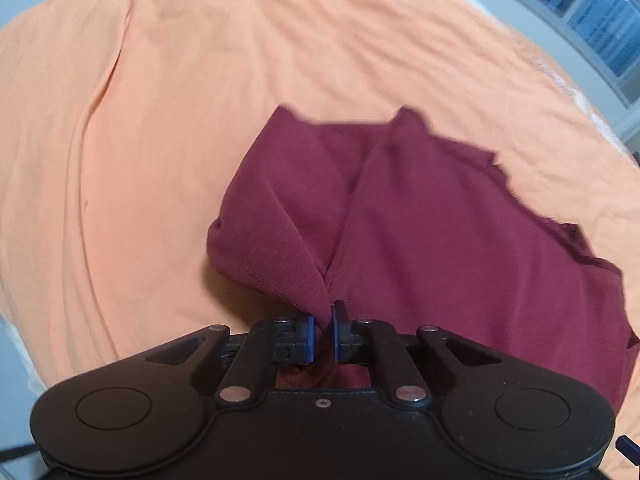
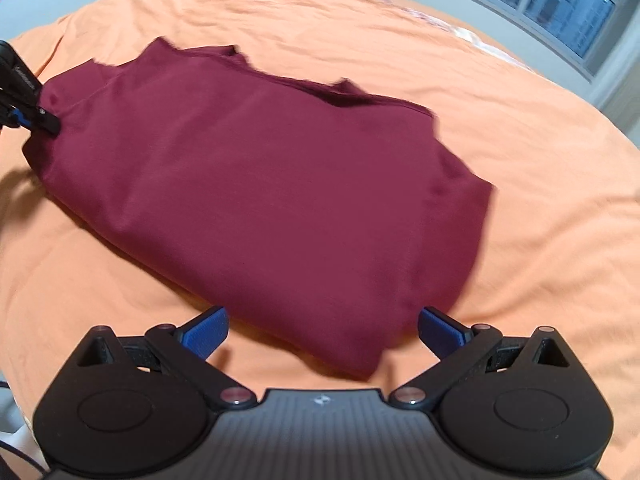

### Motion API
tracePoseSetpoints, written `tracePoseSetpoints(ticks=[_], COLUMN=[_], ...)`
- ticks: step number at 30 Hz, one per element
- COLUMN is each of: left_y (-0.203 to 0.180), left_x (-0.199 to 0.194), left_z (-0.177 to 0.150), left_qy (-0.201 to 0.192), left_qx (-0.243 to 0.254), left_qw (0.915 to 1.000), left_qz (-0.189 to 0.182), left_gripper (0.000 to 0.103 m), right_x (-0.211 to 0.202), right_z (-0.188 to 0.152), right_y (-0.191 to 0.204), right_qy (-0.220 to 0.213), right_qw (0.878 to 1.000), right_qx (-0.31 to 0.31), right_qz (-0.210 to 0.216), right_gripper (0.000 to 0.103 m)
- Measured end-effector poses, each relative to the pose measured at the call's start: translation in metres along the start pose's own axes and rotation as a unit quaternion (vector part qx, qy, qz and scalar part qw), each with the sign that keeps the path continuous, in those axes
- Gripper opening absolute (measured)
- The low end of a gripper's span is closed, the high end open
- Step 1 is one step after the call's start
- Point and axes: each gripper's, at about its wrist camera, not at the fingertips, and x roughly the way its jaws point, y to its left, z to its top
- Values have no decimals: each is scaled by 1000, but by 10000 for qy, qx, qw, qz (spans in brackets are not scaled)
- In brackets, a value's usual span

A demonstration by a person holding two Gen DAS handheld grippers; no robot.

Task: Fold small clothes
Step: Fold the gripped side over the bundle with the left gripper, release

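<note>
Left wrist view, nearest: left gripper (image 1: 325, 322) with its blue-padded fingers (image 1: 309, 334) pinched together on a gathered corner of the maroon garment (image 1: 420, 216). Cloth rises from the pinch in a twisted ridge, pulled up off the bed. Only this view shows the pinch itself and the fold lines running away from it.

Right wrist view, nearest: right gripper (image 2: 322, 330) with fingers (image 2: 206, 330) spread wide, holding nothing. The near corner of the maroon garment (image 2: 256, 184) lies between the two fingers; whether either pad touches the cloth, cannot tell (motion blur at the hem).

Middle distance: the garment is a folded, roughly rectangular stack lying near the middle of the bed, on the orange sheet (image 2: 520, 184). Its full outline is seen only from the right wrist; from the left wrist the right part runs behind the gripper body. At the garment's far-left corner, the right wrist view catches the left gripper (image 2: 40, 118) clamped on the cloth, near the left edge of the bed.

Far: wrinkled orange sheet (image 1: 160, 120) reaches the far edge of the bed. Beyond, a window (image 2: 552, 4) at upper right, also visible from the left wrist (image 1: 592, 16).
</note>
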Motion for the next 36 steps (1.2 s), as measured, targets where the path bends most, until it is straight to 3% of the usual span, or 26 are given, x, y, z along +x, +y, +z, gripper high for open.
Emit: tracePoseSetpoints(ticks=[5, 9, 15, 19, 21, 26, 31, 34, 36], left_y=[-54, -114, -212, -264, -279, -286, -268, -251, -236], left_x=[-27, -46, -68, -58, -45, -24, -32, -43, -50], left_z=[2, -3, -40, -84, -105, -128, -126, -122, -120], left_qy=[-473, -783, -1006, -829, -545, -36, 32, 63, 61], left_qx=[769, 1615, 2991, 3799, 4015, 4078, 4032, 3818, 3611], left_qw=[9959, 9837, 9472, 9172, 9091, 9049, 9032, 9073, 9142], left_qz=[14, -59, -563, -864, -972, -1218, -1473, -1760, -1838], left_gripper=[7, 7, 7, 7, 8, 8, 19, 35, 53], right_x=[-17, -28, -44, -46, -45, -48, -42, -41, -45], right_z=[-27, -49, -85, -108, -118, -124, -112, -99, -88], right_y=[-44, -77, -116, -128, -130, -130, -127, -122, -121], right_qy=[-74, -93, -91, 85, 193, 256, 213, 59, -141], right_qw=[9997, 9982, 9912, 9858, 9834, 9815, 9823, 9833, 9827], right_qx=[249, 582, 1288, 1627, 1748, 1832, 1803, 1774, 1822], right_qz=[-7, -86, -277, -398, -437, -500, -469, -392, -289], right_gripper=[103, 103, 103, 103, 103, 103, 103, 103, 103])
